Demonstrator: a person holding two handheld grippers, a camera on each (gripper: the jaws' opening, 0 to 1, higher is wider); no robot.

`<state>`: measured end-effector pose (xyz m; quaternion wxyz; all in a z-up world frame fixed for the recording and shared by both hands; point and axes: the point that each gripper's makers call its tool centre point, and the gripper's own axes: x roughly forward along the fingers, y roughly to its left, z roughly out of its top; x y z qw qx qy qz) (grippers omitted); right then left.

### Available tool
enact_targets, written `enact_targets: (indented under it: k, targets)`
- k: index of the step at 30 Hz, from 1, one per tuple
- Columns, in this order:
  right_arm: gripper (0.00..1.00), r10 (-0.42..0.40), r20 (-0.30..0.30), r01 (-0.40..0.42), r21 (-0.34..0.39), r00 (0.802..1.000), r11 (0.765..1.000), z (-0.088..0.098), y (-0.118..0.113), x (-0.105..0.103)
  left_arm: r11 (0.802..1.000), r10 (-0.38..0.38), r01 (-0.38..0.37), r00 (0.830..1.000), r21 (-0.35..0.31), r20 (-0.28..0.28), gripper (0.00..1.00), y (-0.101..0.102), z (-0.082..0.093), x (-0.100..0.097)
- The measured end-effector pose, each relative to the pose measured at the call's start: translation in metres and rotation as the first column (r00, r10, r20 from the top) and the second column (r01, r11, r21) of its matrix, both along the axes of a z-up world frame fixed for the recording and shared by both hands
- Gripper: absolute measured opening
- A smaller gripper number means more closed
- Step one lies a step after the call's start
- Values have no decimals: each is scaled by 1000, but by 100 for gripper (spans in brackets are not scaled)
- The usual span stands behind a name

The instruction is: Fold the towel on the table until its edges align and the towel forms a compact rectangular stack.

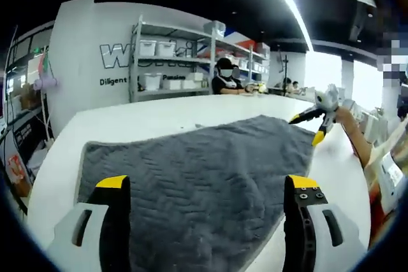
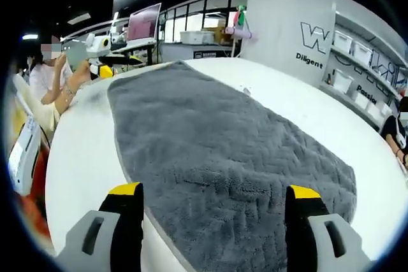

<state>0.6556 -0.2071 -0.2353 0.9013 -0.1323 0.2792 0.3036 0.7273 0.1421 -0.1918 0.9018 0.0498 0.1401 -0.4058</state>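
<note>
Towel [image 1: 204, 176] lies flat, unfolded, on the white table [image 1: 146, 119]. I see the left gripper [image 1: 207, 186] and right gripper [image 2: 213, 192] poised above opposite ends, jaws spread wide, holding nothing.

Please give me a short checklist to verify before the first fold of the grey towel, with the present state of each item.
1. Towel lies flat, unfolded on the table: ok.
2. Left claw open above one towel end: ok.
3. Right claw open above the opposite end: ok.
4. Either claw gripping a towel edge: not ok.
5. Far corners free of creases: cannot tell.
</note>
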Motion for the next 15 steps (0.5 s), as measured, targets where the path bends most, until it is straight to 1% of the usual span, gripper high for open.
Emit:
enact_targets:
  k: [1, 3, 5, 6, 8, 9, 11, 13, 14, 15]
  targets:
    - [92, -4, 6, 4, 13, 1000, 1000, 3, -1, -2, 1000, -10, 10, 1000, -1, 4, 98, -2, 1, -2]
    - [92, -44, 30, 43, 12, 999, 999, 6, -10, -3, 1000, -10, 10, 1000, 2, 9, 98, -3, 2, -2]
    - [86, -85, 52, 86, -22, 995, 996, 7, -22, -7, 1000, -24, 24, 1000, -15, -1, 98, -4, 2, -3]
    - [81, -105, 63, 107, -38, 993, 994, 7, -29, -9, 999, -31, 31, 999, -23, -5, 98, -5, 2, -4]
    - [76, -136, 90, 142, -66, 987, 988, 9, -39, -12, 998, -42, 41, 999, -40, -17, 98, -6, 2, -5]
    - [75, -153, 101, 161, -71, 983, 984, 10, -44, -17, 998, -48, 47, 999, -51, -24, 98, -6, 2, -5]
    - [72, -172, 126, 180, -55, 977, 982, 14, -49, -23, 998, -43, 42, 999, -49, -26, 98, -5, 1, -4]
    - [62, -190, 151, 198, -38, 970, 979, 17, -54, -29, 998, -38, 37, 999, -47, -28, 98, -3, 0, -4]
    - [55, -197, 154, 204, -30, 968, 979, 18, -55, -31, 998, -36, 35, 999, -46, -27, 98, -3, 0, -3]
    - [46, -217, 159, 221, -9, 963, 975, 17, -59, -38, 999, -32, 31, 999, -42, -23, 98, -2, 0, -3]
